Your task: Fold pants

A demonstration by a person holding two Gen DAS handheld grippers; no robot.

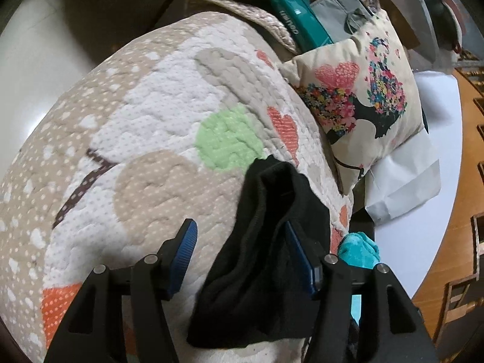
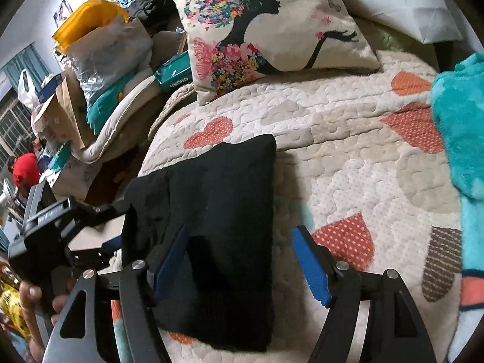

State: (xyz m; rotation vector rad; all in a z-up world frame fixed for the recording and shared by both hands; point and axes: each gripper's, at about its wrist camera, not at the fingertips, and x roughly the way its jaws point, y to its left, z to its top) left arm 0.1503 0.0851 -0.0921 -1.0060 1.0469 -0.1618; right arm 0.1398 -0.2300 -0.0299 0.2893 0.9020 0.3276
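The black pants (image 2: 217,205) lie folded into a compact rectangle on the quilted heart-pattern bedspread (image 2: 348,157). My right gripper (image 2: 242,254) is open, its blue pads wide apart, with the left pad (image 2: 169,260) over the folded pants and the right pad over bare quilt. In the left wrist view, a bunched edge of the black pants (image 1: 266,242) lies between the blue pads of my left gripper (image 1: 242,248), which is open. The left gripper's body (image 2: 54,227) shows at the left edge of the right wrist view, beside the pants.
A floral cushion (image 2: 272,30) lies behind the pants, with white paper (image 2: 402,3) beyond it. A teal fleece blanket (image 2: 462,127) lies at the right. Bags, boxes and a teal packet (image 2: 174,75) pile up at the bed's left side.
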